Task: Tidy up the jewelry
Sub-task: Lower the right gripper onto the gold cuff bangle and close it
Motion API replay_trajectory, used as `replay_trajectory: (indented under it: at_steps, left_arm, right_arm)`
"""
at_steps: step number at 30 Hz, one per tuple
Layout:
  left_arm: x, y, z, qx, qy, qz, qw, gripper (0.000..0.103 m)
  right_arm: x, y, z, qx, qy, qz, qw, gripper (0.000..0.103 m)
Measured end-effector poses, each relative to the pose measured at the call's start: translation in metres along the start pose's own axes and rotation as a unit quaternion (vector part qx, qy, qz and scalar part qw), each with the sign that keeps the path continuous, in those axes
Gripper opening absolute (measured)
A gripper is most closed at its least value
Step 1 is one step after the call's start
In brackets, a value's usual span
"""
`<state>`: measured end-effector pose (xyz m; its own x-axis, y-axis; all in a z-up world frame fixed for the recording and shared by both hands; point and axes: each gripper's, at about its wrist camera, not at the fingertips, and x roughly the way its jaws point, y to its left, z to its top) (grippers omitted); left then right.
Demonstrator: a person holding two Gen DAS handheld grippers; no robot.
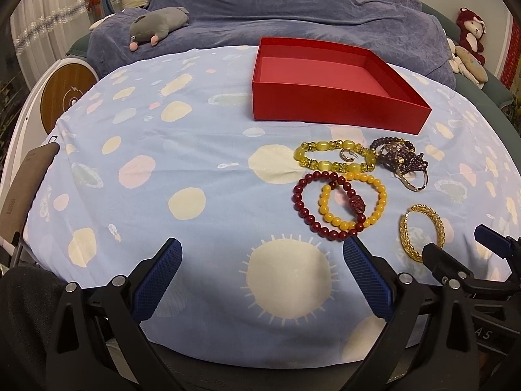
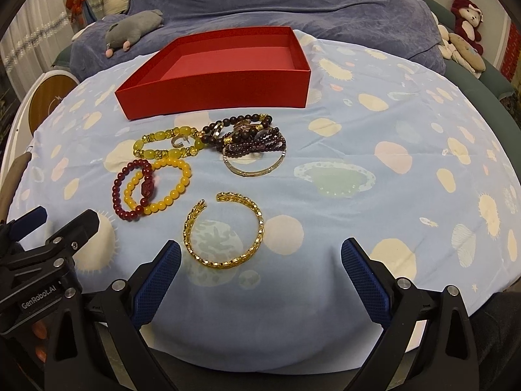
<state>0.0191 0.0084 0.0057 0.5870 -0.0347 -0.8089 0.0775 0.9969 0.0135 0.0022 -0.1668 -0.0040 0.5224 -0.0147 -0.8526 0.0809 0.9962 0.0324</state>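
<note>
Just ahead of the right gripper (image 2: 260,270), the gold cuff (image 2: 224,229) is seen flat on the patterned cloth (image 2: 390,176), its near edge close to the left finger tip. Jaws are spread wide, nothing held. Further ahead and left, a red bead bracelet (image 2: 132,189) and an orange bead bracelet (image 2: 162,185) are overlapped. Beyond them, a yellow-green bracelet (image 2: 166,145) with a small ring (image 2: 178,141) inside it. Beside that, a dark bead tangle (image 2: 247,138) is piled on a thin metal bangle (image 2: 254,167); individual pieces in the pile can't be separated, probably several strands.

The red box (image 2: 215,88) sits at the far side, open top, interior empty.

Left gripper (image 1: 260,273) is also held wide apart, empty, over bare cloth. From it, all jewelry lies ahead and to the right; the red bead bracelet is nearest its right finger tip (image 1: 353,244). Box is far ahead, slightly right.
</note>
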Motion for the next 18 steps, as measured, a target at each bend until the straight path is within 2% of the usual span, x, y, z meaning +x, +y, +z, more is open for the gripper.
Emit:
replay_trajectory:
  at_steps: [4,8,10,14,18]
  left_arm:
    - [0.002,0.007,0.004,-0.004,-0.001,-0.001,1.0000,0.095]
    - [0.003,0.012,0.006,-0.010,0.000,-0.004,0.9999,0.095]
    - [0.005,0.012,0.006,-0.011,0.005,-0.008,0.9999,0.095]
    - [0.009,0.009,0.007,-0.008,0.013,-0.015,0.9998,0.095]
    - [0.010,0.001,0.013,-0.003,0.015,-0.028,0.9995,0.095]
  right_arm:
    - [0.010,0.007,0.002,-0.012,0.013,0.005,1.000,0.088]
    - [0.017,0.016,0.005,-0.028,0.027,0.007,0.999,0.073]
    - [0.017,0.019,0.005,-0.036,0.025,0.007,0.999,0.070]
    - [0.015,0.023,0.006,-0.049,0.021,0.014,0.998,0.056]
    - [0.013,0.015,0.004,-0.033,0.023,0.018,0.999,0.056]
